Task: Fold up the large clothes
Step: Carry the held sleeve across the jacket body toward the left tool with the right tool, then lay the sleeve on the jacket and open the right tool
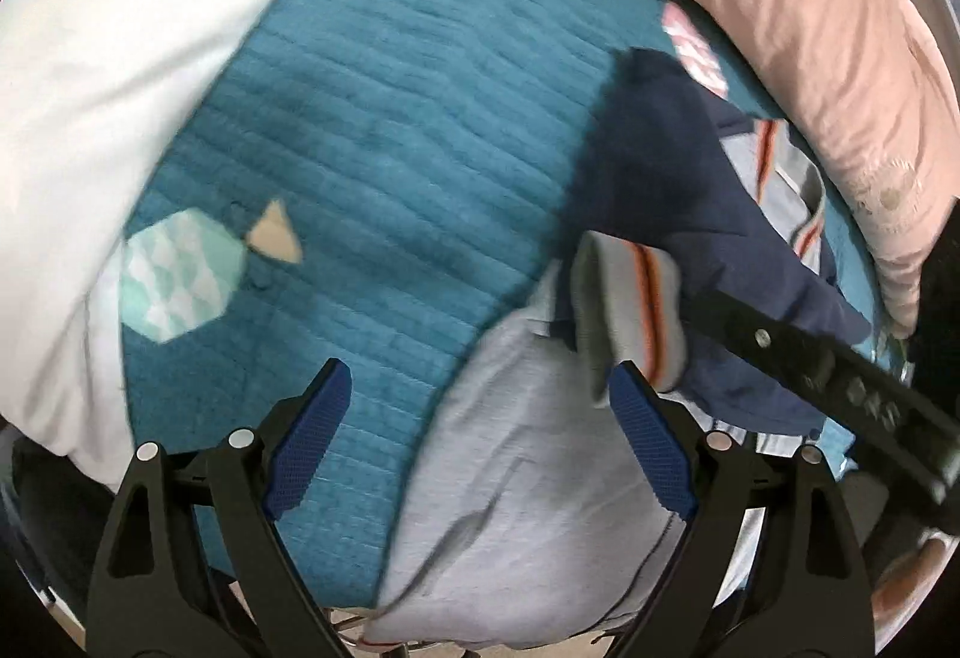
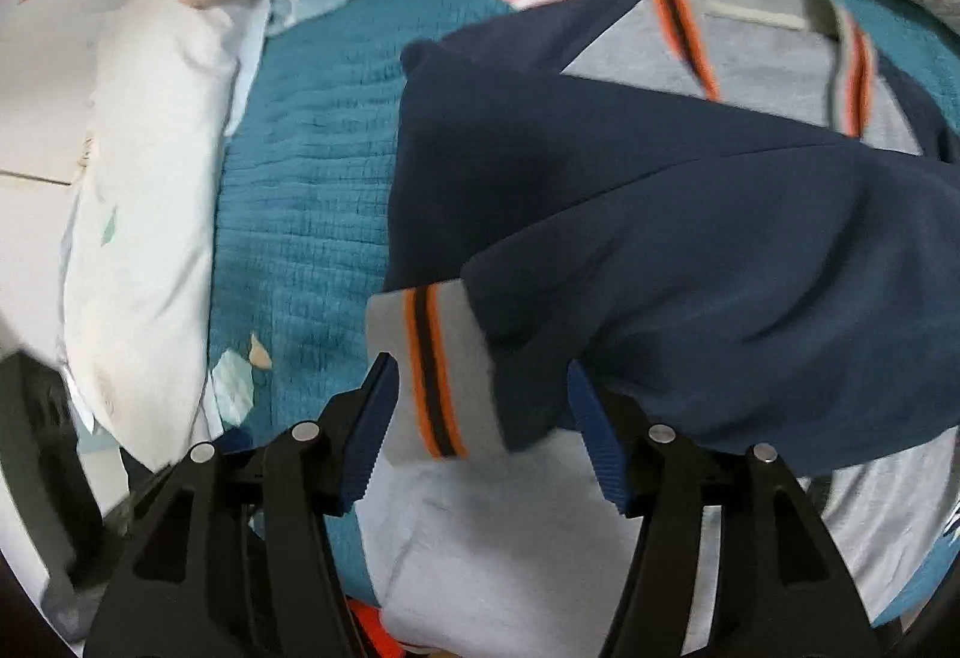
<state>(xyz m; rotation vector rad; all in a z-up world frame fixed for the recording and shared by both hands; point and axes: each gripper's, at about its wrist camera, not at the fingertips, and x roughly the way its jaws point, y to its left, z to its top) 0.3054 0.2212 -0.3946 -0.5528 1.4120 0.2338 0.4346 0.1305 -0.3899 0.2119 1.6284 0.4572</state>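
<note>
Sweatshirt lying on the bed cover, both tongs standing open above it.

The navy-and-grey sweatshirt [image 2: 690, 238] is lying on the teal quilted bed cover [image 1: 390, 118], one navy sleeve [image 2: 600, 166] folded across the grey body. The left gripper [image 1: 480, 448] is standing wide with nothing between its blue pads [image 1: 312, 442], over quilt and grey cloth. The right gripper [image 2: 480, 436] is partly spread; the grey cuff [image 2: 438, 370] with orange stripes is sitting between its pads, which are not pressing on it. Only the left view is showing the right gripper's black finger [image 1: 810, 364] reaching to the cuff. Only the right view is showing the striped collar [image 2: 780, 22]. A white pillow [image 2: 144, 214] and pink bedding [image 1: 810, 28] are bordering the quilt.
</note>
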